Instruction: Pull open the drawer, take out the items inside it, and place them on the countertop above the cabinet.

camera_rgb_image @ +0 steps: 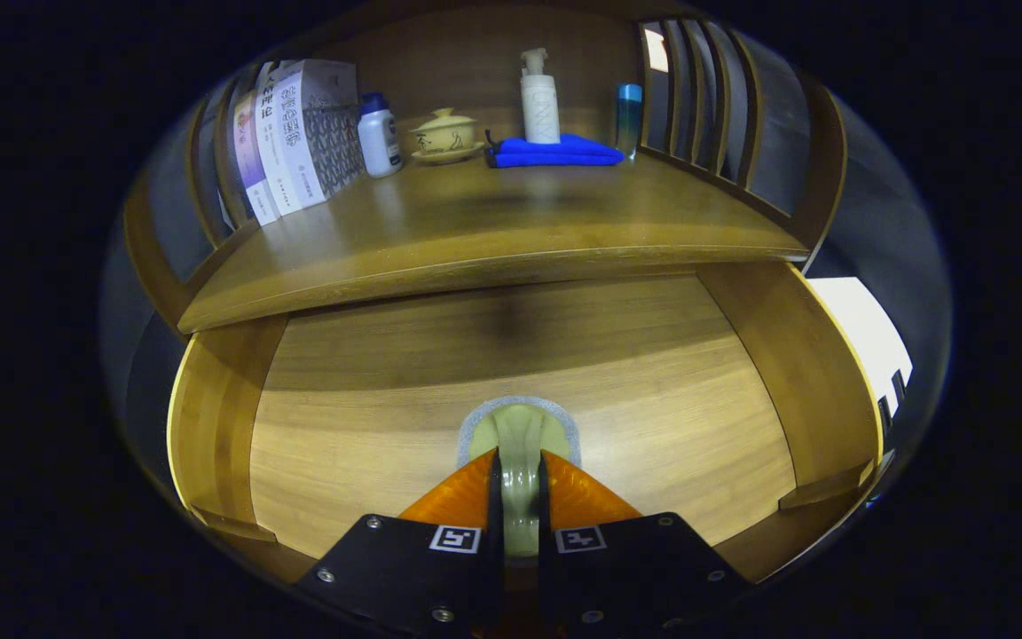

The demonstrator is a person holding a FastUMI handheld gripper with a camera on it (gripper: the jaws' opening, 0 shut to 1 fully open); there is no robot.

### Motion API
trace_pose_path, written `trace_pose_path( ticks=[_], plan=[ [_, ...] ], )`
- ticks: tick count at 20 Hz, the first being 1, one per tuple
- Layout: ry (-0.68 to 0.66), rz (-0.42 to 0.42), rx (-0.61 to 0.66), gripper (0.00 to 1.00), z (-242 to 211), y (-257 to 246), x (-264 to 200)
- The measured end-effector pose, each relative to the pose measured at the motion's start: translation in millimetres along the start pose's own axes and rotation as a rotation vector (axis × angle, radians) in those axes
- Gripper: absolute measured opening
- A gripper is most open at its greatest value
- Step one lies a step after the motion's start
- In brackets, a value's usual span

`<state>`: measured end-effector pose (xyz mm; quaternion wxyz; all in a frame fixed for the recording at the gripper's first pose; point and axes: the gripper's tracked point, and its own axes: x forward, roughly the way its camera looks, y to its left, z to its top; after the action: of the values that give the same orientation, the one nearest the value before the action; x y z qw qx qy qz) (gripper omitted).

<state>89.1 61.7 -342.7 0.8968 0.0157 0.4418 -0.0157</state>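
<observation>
Pale green handle of a sponge-edged tool [519, 444] sits pinched between the 2 fingers of the gripper [519, 475], which are nearly closed and press it from both sides. It hangs low over the open drawer [387, 417], so the take-out step looks underway. Next, I judge, comes a lift up and forward onto the countertop [493, 222], short of the blue cloth [555, 151]. Gripper points forward, tilted downward.
</observation>
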Motion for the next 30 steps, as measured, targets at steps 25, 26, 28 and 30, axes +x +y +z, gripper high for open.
trace_pose_path(
  ticks=[25,26,28,30],
  plan=[
    [-0.474,0.094,-0.081,0.16,234,35,-23],
    [-0.471,0.101,-0.084,0.16,237,38,-17],
    [-0.456,0.115,-0.067,0.16,239,39,-7],
    [-0.432,0.136,-0.051,0.17,239,43,6]
  ],
)
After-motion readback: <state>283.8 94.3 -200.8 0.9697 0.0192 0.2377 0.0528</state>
